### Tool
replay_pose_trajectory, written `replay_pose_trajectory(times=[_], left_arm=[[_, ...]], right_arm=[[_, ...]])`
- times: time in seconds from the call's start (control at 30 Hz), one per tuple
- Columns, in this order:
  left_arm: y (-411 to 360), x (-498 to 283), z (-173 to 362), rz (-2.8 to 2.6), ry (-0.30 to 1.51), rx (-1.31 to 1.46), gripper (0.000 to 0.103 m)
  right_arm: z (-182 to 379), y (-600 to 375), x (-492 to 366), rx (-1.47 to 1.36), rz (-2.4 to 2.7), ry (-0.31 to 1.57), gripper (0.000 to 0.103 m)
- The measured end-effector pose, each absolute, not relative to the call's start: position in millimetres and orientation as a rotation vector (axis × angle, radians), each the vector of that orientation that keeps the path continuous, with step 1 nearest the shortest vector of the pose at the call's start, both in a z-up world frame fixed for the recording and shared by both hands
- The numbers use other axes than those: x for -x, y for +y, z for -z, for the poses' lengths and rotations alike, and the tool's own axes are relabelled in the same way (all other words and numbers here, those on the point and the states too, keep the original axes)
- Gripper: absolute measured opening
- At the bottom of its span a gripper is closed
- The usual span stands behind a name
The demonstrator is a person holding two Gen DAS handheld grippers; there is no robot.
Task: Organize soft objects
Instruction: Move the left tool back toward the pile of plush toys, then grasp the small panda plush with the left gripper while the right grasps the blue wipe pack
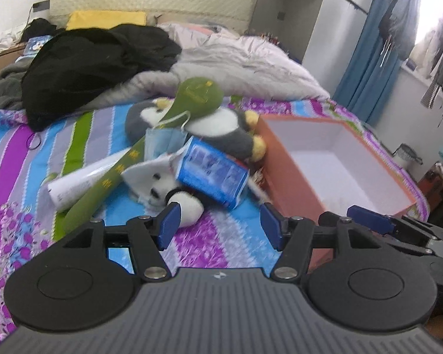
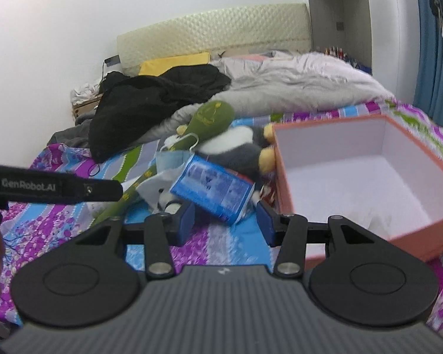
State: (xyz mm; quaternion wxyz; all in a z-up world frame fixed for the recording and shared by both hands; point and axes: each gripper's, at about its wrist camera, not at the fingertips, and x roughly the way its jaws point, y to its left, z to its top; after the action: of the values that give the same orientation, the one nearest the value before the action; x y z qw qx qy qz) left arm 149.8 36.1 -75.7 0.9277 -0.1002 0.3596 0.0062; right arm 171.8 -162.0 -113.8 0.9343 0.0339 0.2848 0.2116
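A pile of soft things lies on the striped bedspread [image 1: 109, 124]. In it are a grey-white plush penguin [image 1: 221, 129], a long green plush [image 1: 198, 94], a blue face mask [image 1: 162, 144], a blue tissue pack [image 1: 212, 174], a small panda plush [image 1: 174, 197] and a white tube [image 1: 82, 183]. To its right stands an orange box [image 1: 286, 183] with a white, bare inside. My left gripper [image 1: 220, 227] hovers open just short of the panda and the pack. My right gripper [image 2: 226, 221] is open too, its fingers either side of the pack's [image 2: 212, 188] near corner, beside the box [image 2: 325, 141].
Black clothing [image 1: 88, 67] and a rumpled grey duvet [image 1: 236, 59] fill the far half of the bed, with a yellow pillow [image 1: 106, 19] at the headboard. A blue curtain [image 1: 369, 44] and hanging clothes are at the right. A hair tie [image 1: 34, 141] lies on the spread.
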Motion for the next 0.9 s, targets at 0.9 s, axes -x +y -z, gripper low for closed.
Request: replay_pose_trajectory(times=[0.9], left_arm=[[101,-220,170,-0.112,0.911,0.391,0.066]], right_arm=[[183,-87,-244,0.106,-0.42,0.684,0.049]])
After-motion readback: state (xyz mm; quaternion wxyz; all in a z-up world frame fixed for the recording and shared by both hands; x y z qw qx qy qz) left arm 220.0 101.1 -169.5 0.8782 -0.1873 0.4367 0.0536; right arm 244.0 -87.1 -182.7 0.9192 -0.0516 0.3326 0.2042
